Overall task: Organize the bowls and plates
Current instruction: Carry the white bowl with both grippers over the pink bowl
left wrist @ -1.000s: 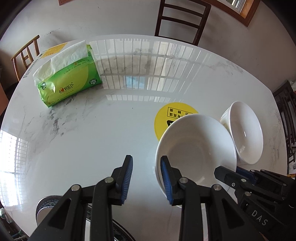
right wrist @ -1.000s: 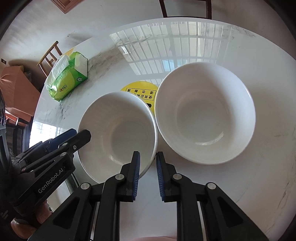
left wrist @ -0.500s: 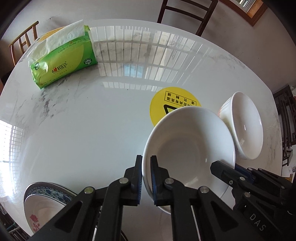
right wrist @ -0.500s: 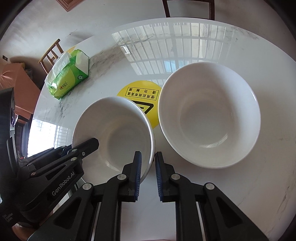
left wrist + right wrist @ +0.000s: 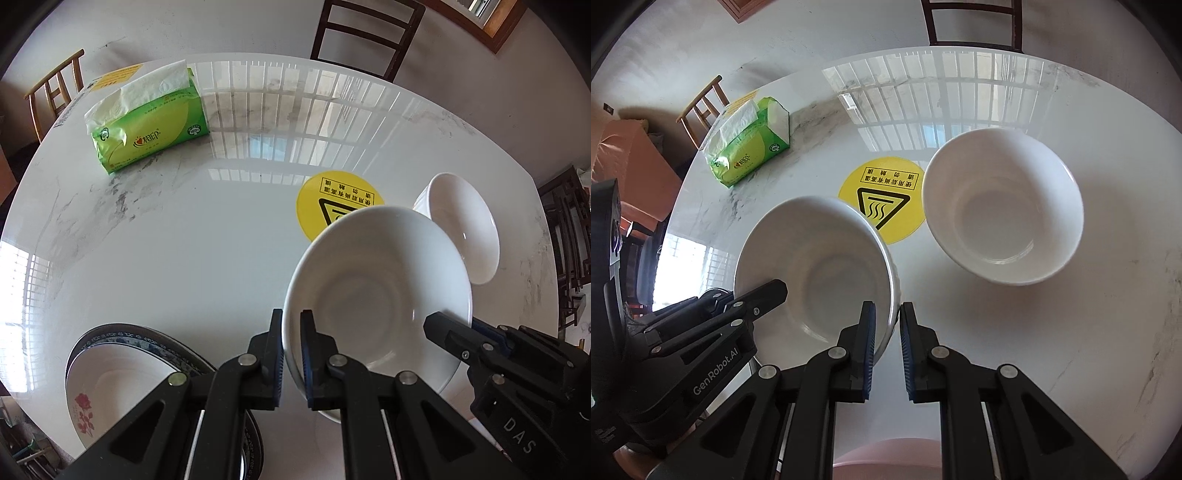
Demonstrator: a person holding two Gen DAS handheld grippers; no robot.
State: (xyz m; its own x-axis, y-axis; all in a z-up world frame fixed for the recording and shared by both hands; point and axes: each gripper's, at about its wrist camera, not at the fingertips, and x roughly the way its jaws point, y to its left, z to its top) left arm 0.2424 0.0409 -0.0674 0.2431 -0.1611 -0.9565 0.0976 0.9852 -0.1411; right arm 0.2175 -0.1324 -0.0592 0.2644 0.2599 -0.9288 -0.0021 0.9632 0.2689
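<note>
White glazed ceramic bowl (image 5: 376, 291) was pinched at opposite rims by both claws and looked clear of the white marble-look round table (image 5: 184, 240), tilted. Left gripper (image 5: 291, 347) was clamped on the bowl's left rim, one blue pad inside, one outside, jaws nearly together. Right gripper (image 5: 886, 339) was clamped the same way on the right rim.

Second plain white bowl (image 5: 1003, 206) sat on the table just right of the held one, apart from it. Round yellow hot-surface warning sticker (image 5: 882, 197) lay on the tabletop between the two bowls, partly covered by the held bowl's far rim.

Stack of blue-rimmed plates with a red rose print (image 5: 107, 376) was at the near left edge. Green soft pack of tissues (image 5: 147, 125) was at the far left, well apart.
</note>
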